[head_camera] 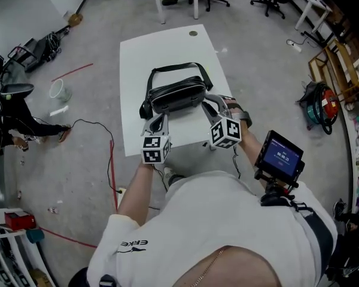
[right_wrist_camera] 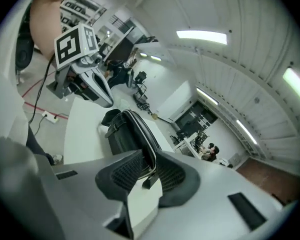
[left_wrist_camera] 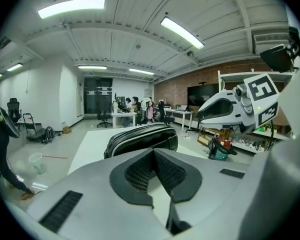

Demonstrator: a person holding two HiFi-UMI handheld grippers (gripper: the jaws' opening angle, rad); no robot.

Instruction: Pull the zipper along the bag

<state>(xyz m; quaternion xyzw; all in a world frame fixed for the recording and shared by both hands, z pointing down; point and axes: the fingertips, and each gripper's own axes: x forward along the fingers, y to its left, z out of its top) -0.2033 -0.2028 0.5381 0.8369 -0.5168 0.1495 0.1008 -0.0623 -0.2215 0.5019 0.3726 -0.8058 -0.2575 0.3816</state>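
Bag [head_camera: 176, 97] lies across the white tabletop [head_camera: 137, 58], toward our near edge, with its strap [head_camera: 175, 69] looped behind it. Our left tongs [left_wrist_camera: 154, 153] are pressed together on nothing. They hang just short of the bag's left end and do not touch it. Our right tongs [right_wrist_camera: 151, 160] sit at the bag's right end and are closed, as far as we can judge, on the small dark pull [right_wrist_camera: 149, 180]. It shows between the pads, right where the zipper line runs into them. We cannot tell how far the zipper has already run.

The main risk, as we see it, is the loose bag. Nothing pins it, so a tug along the zipper could drag the whole bag over the smooth tabletop instead of moving the slider, and toward us it would soon reach the edge. We would want the left tongs holding the far end first. Since they are closed, they must open before they can grip, and a careless nudge could push the bag askew.

The smaller risk is the pull itself. It is thin and held only at the tips, so a tug off the zipper's line could jam the slider or slip the tab out.
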